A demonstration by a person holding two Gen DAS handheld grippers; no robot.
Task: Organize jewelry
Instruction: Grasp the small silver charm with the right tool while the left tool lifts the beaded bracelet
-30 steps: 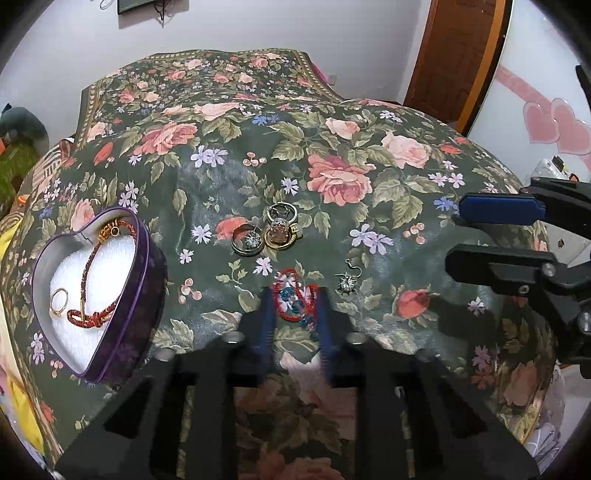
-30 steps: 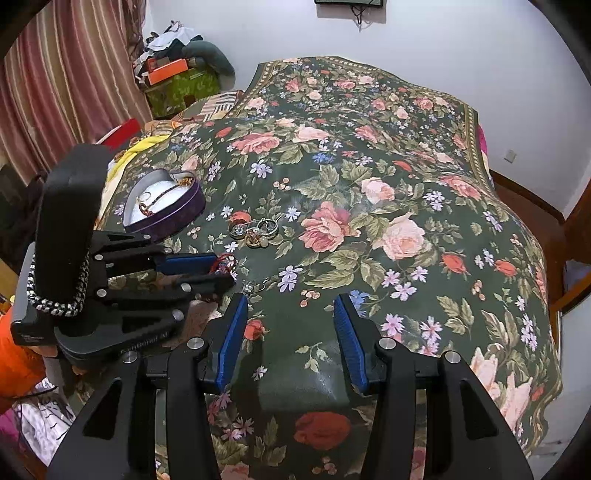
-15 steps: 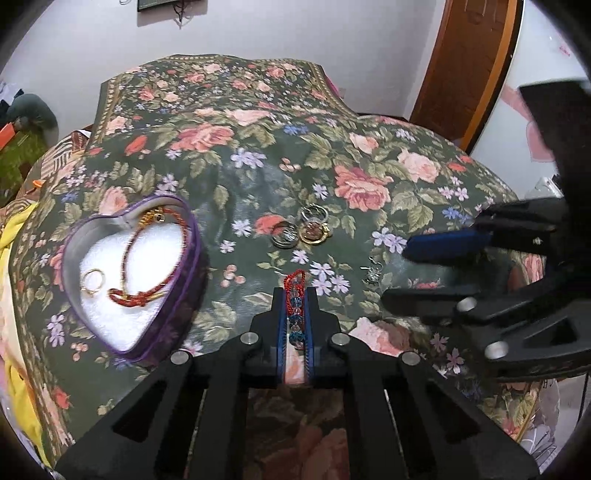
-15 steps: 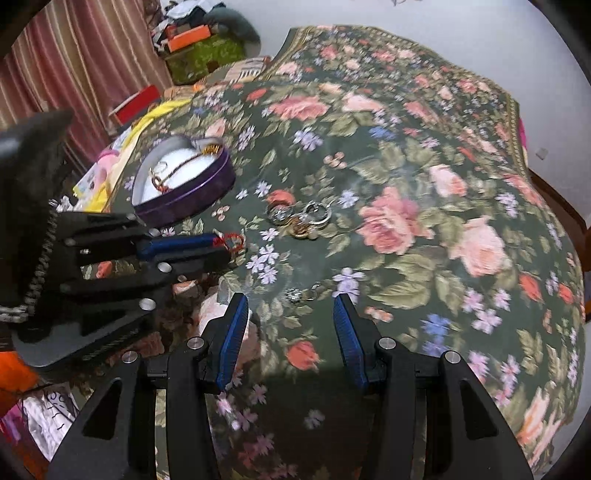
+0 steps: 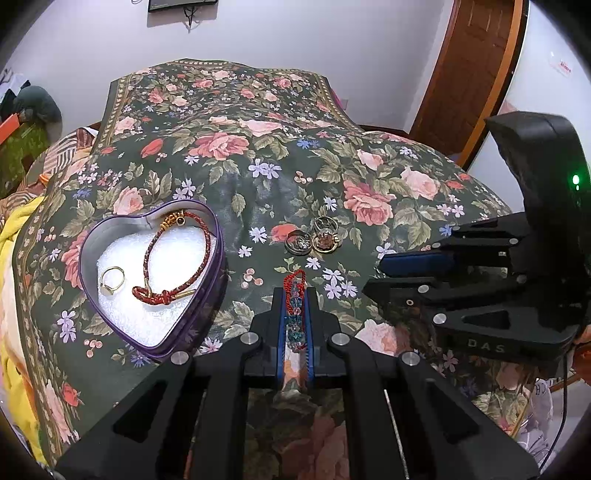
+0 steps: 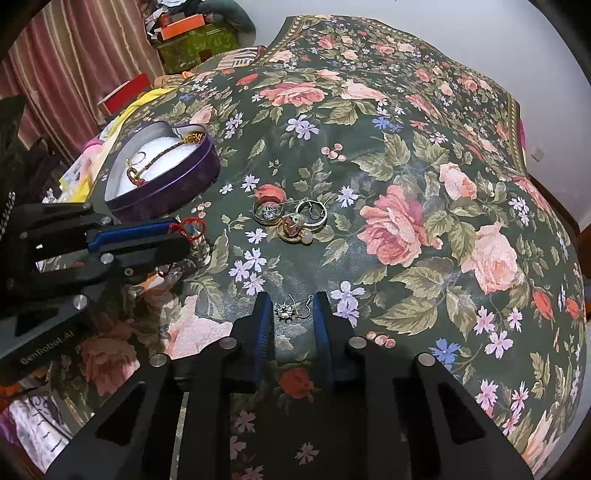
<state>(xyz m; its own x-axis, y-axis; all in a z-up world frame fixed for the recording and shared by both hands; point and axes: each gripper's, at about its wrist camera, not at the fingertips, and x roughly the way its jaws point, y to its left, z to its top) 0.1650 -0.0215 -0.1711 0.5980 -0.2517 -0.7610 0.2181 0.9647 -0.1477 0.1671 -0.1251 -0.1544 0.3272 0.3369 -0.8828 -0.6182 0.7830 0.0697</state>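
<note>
A red beaded bracelet (image 5: 294, 310) is pinched between the closed fingers of the left gripper (image 5: 294, 334), its loop projecting past the fingertips. A crystal drop earring (image 6: 290, 309) is bracketed by the parted fingers of the right gripper (image 6: 291, 314), which are not yet closed on it; it lies on the bedspread between the blue pads.

Ahead and to the left of the left fingers a purple heart-shaped tin (image 5: 212, 291) is seen, lined with white padding. A braided red cord bracelet (image 5: 173, 258) and a gold ring (image 5: 110, 281) are already laid in it. Ahead of both pairs of fingers a small cluster of rings (image 6: 290, 218) is left on the cover, well apart from the tin. The task is judged roughly halfway: two pieces are stored, one is held for delivery, one is about to be grasped, and the cluster is untouched.

Everything is carried by a bed under a dark green floral bedspread (image 6: 406, 155) with pink roses, soft and slightly domed. Beyond it a pale wall (image 5: 295, 33) and a brown wooden door (image 5: 476, 62) are visible from the left wrist view; striped curtains (image 6: 74, 66) and piled boxes are shown at the far left of the right wrist view.
</note>
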